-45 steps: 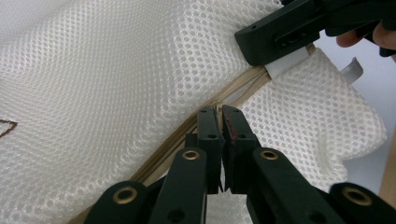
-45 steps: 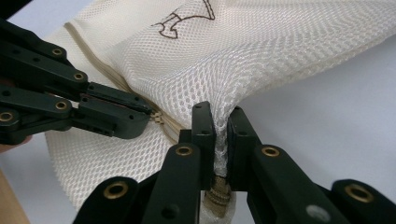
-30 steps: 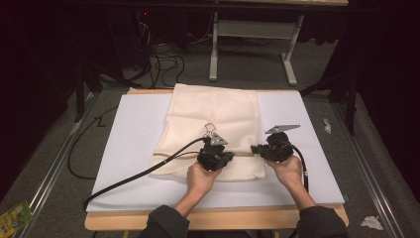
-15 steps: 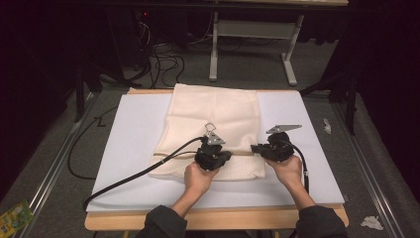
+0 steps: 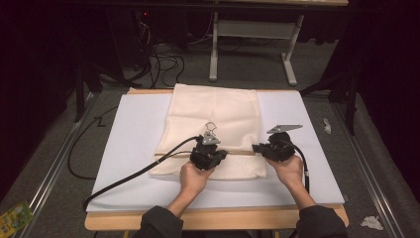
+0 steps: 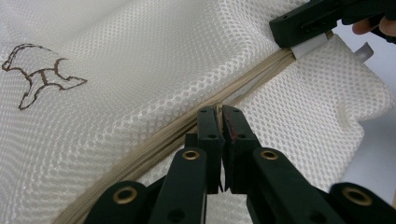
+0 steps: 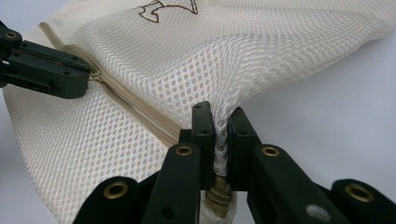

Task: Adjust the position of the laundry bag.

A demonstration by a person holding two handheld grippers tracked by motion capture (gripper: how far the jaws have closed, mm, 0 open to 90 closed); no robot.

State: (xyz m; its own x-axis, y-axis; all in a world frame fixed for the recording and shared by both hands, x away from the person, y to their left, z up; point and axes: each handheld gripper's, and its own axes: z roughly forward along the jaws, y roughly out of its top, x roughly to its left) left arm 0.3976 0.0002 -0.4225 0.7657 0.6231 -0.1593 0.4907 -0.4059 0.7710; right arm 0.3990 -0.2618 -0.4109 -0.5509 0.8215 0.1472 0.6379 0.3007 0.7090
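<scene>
- Step in hand, as I read it: working the zip of the cream mesh laundry bag with a beige zipper (image 5: 213, 131), most likely sliding it along; I can't tell whether opening or closing.
- My left gripper (image 6: 219, 116) has its jaws nearly closed, pinching something on the zipper line (image 6: 154, 140) about mid-way along the bag; looks like the pull or the tape, too small to be sure.
- My right gripper (image 7: 220, 122) is clamped on a bunch of mesh at the bag's end of the zipper; a brass-coloured ridged bit (image 7: 216, 198) sits between the jaws lower down, can't identify it.
- So right anchors the bag corner, left does the zipper.
- Next move, my guess: keep the right clamp firm for tension and draw the left along the zipper line, straight with the tape, so the mesh doesn't bunch or jam.
- Bag lies flat on the white rectangular mat (image 5: 133, 139), centred, its near end toward me, with the zipper across that near end; brown outline logo (image 6: 39, 70) is beyond the zipper.
- Mat sits on a wooden table (image 5: 213, 220).
- Room is dark: grey floor, a white-legged frame (image 5: 252, 44) beyond the bag, black cables (image 5: 158, 54) on the floor far left of it, crumpled paper scraps (image 5: 370, 222) right of the table.
</scene>
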